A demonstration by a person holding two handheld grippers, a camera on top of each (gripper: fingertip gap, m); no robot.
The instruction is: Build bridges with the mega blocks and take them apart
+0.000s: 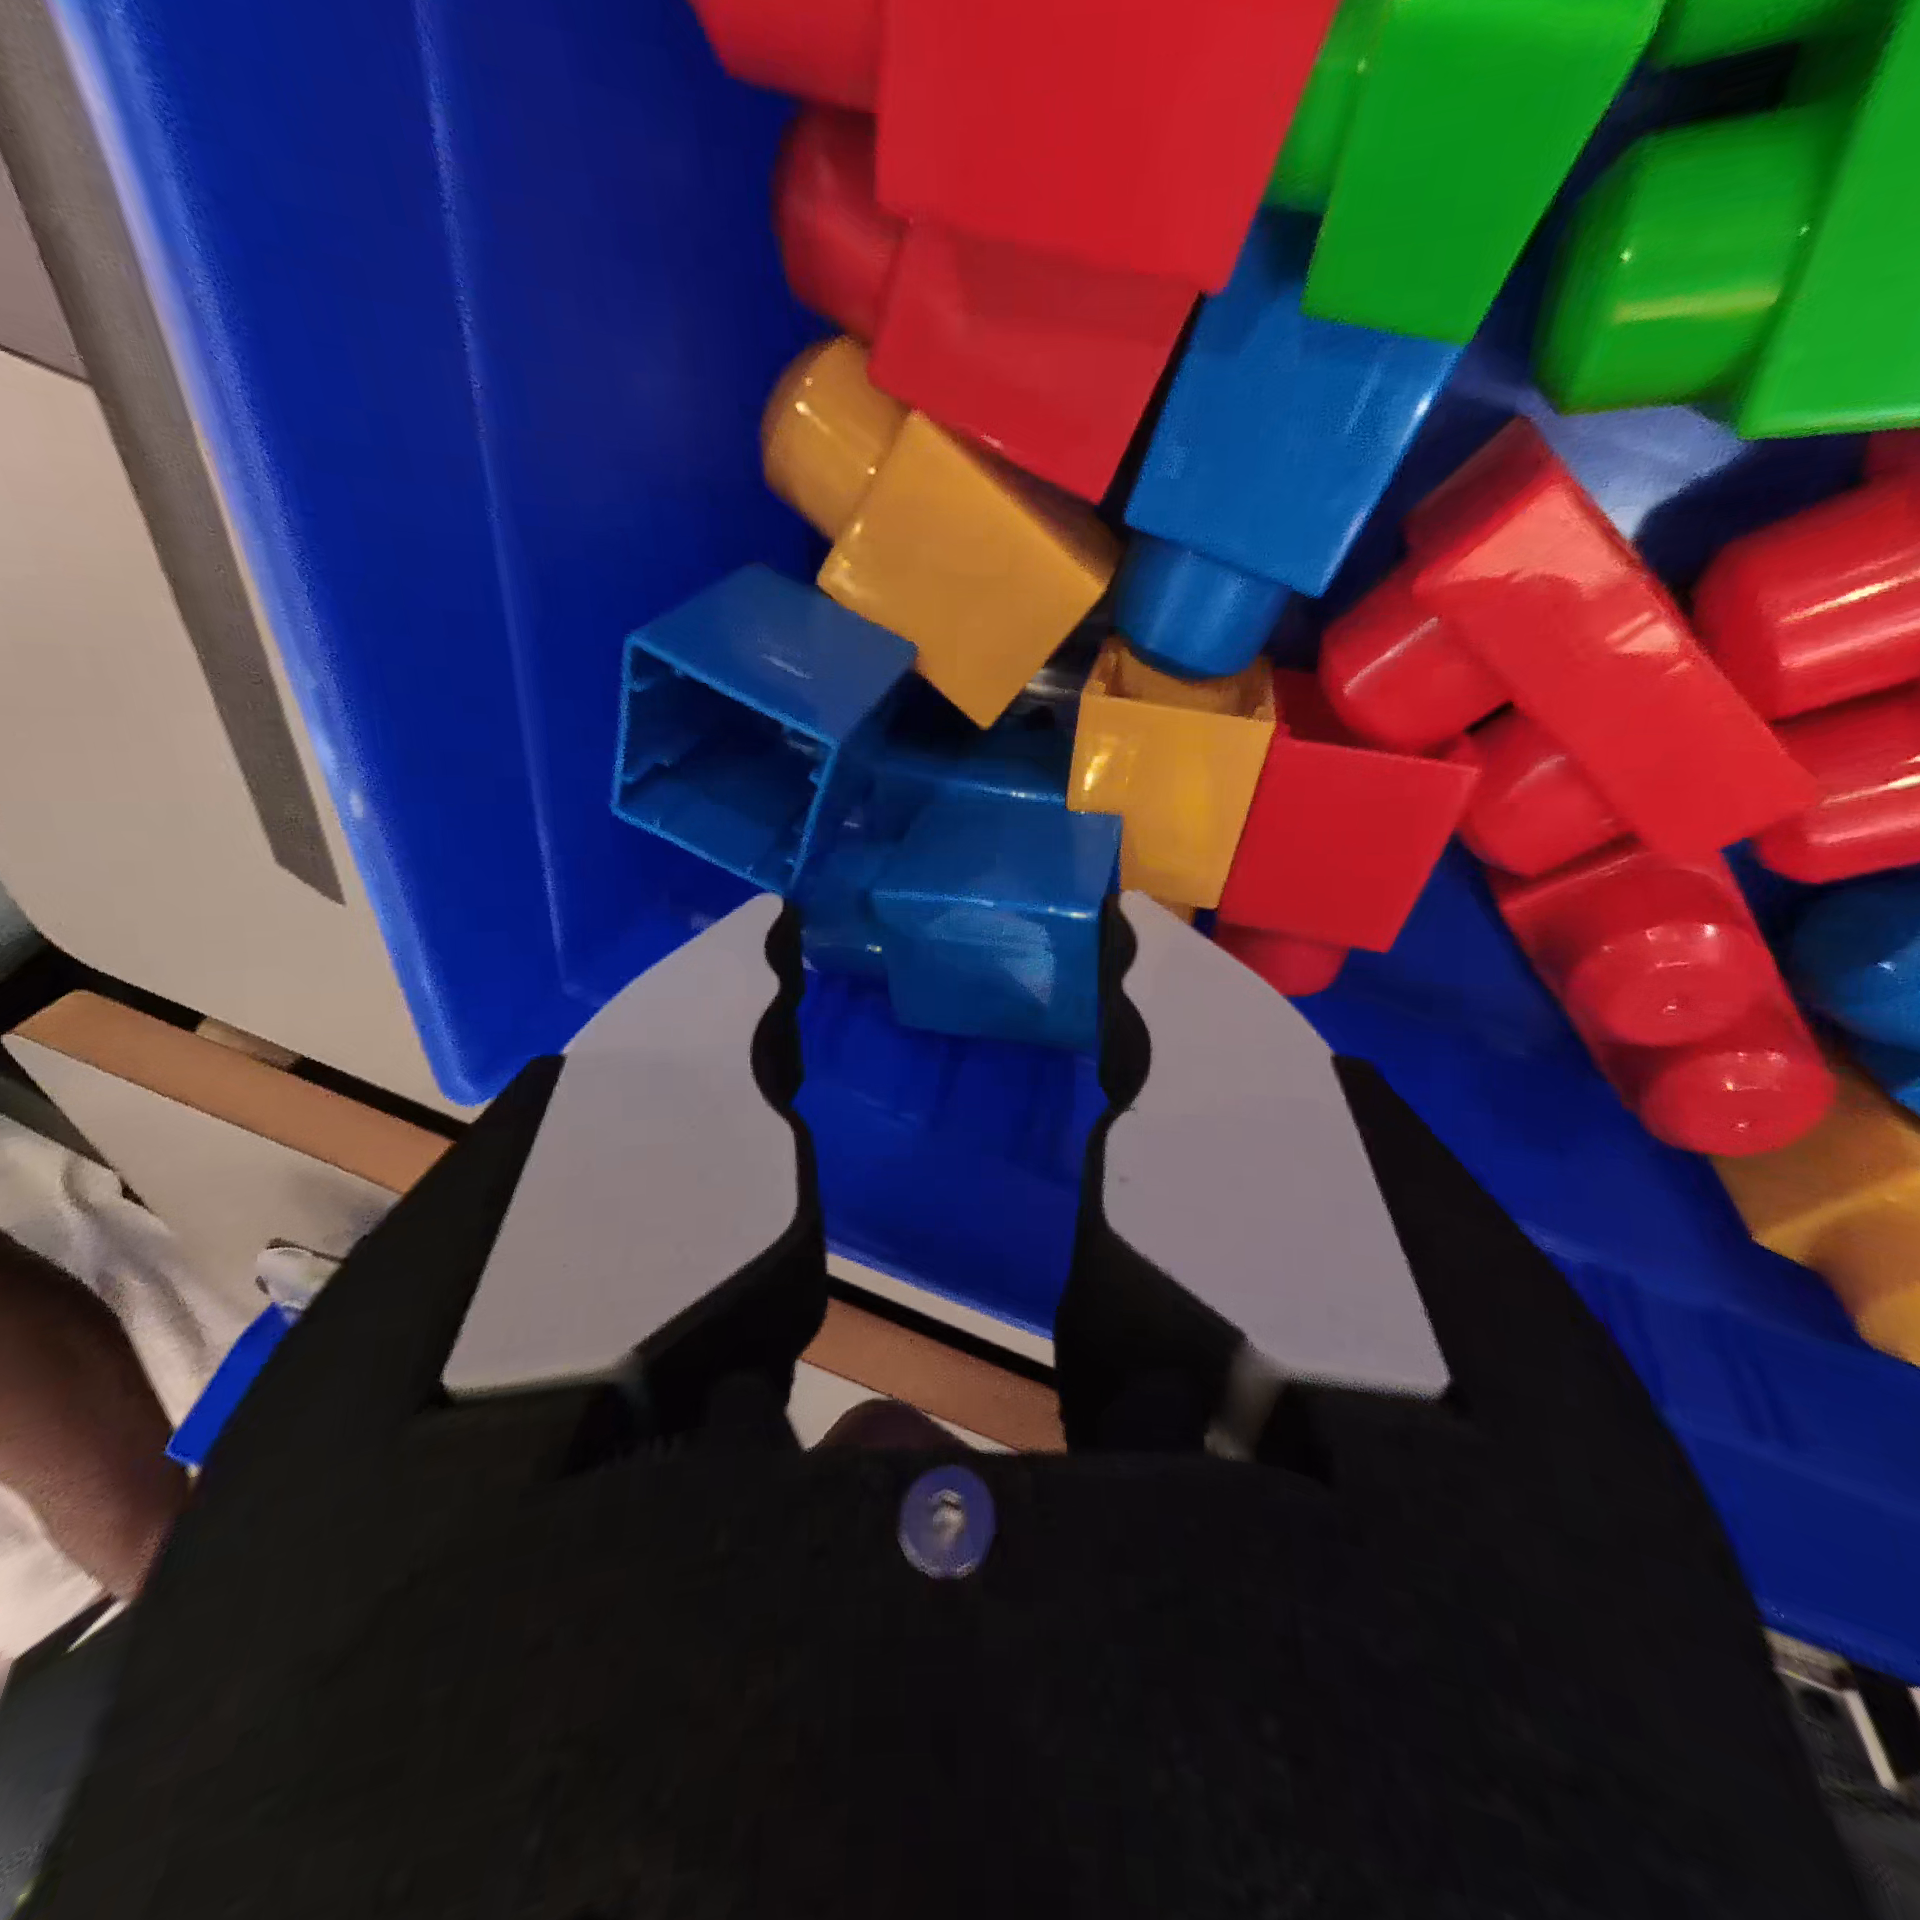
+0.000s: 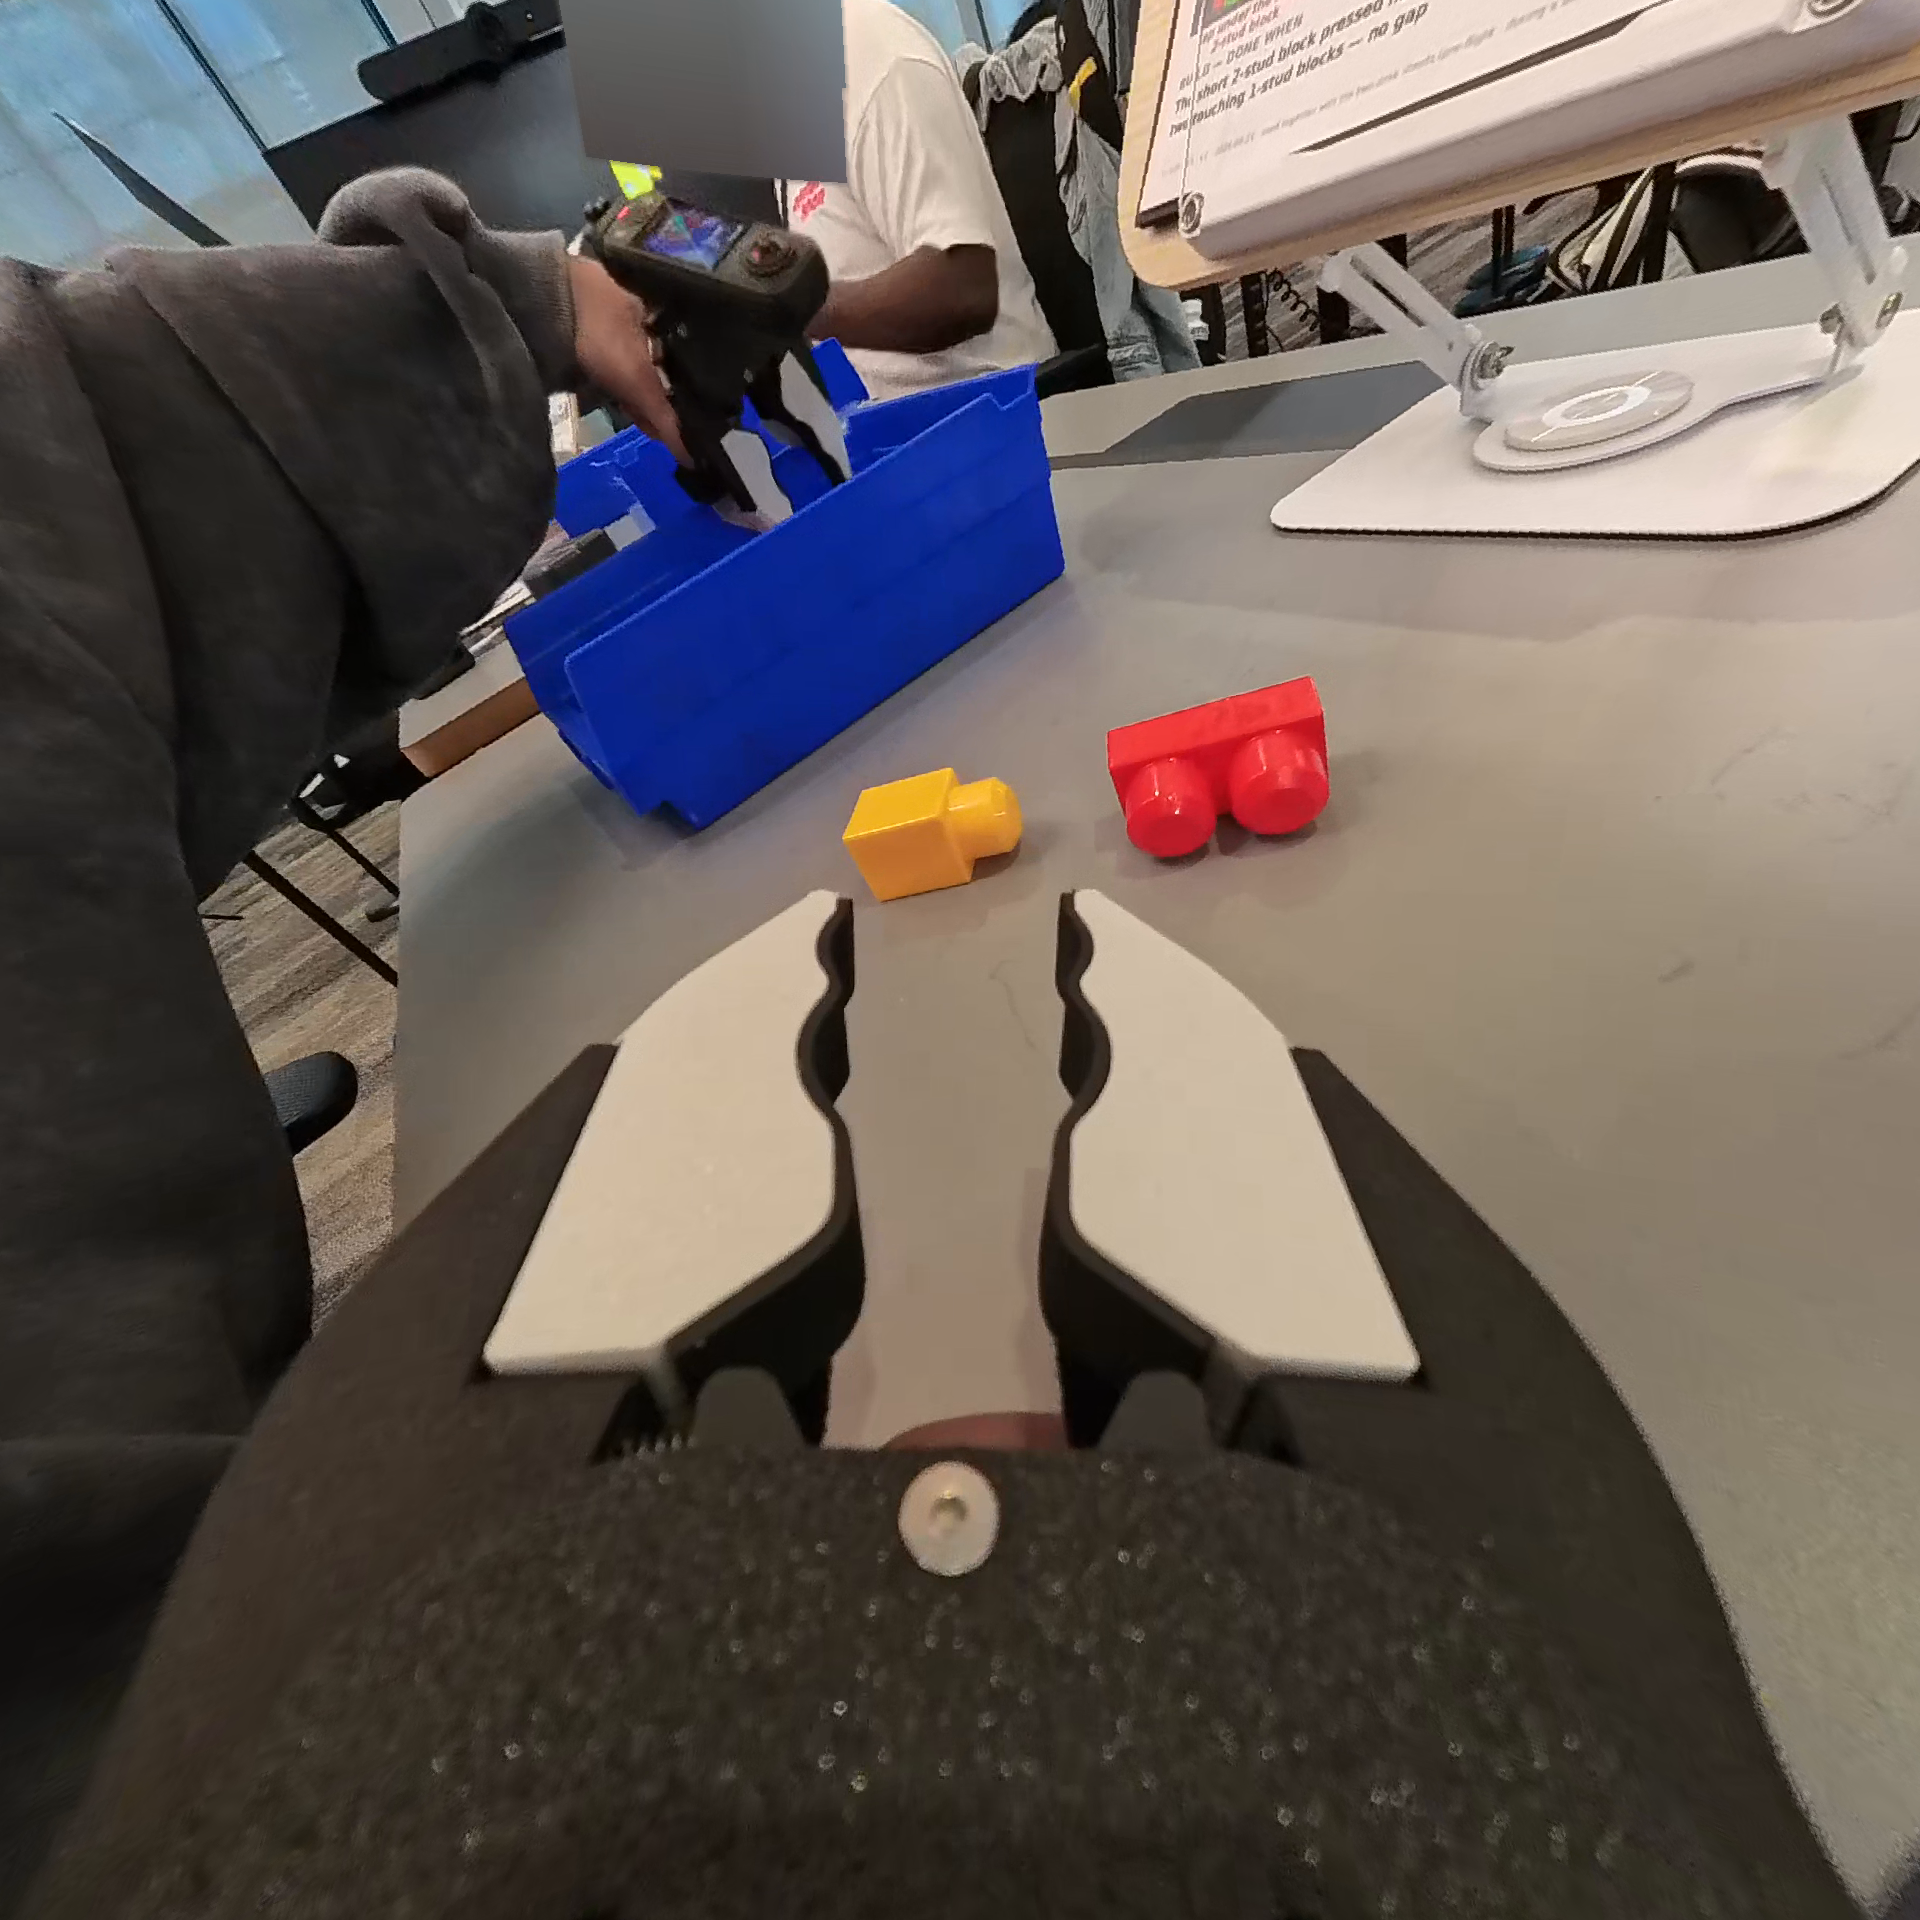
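Note:
My left gripper (image 1: 951,920) reaches into a blue bin (image 1: 468,520) full of mega blocks. Its jaws press on both sides of a small blue block (image 1: 997,935) near the bin's corner. Around it lie red (image 1: 1060,135), green (image 1: 1455,177), yellow (image 1: 966,561) and a hollow blue block (image 1: 727,727). In the right wrist view my right gripper (image 2: 956,914) is open and empty, low over the grey table (image 2: 1507,1039). A yellow one-stud block (image 2: 920,831) lies on its side just ahead, with a red two-stud block (image 2: 1221,769) to its right. The left gripper (image 2: 774,488) shows there inside the bin (image 2: 831,644).
A white stand holding a printed sheet (image 2: 1558,436) stands on the table at the back right. A person in a white shirt (image 2: 935,208) sits behind the bin. A grey sleeve (image 2: 208,520) fills the left. The table edge runs down the left, with floor and chair legs beyond. One gripper's finger ends stand about 50 cm off the other's.

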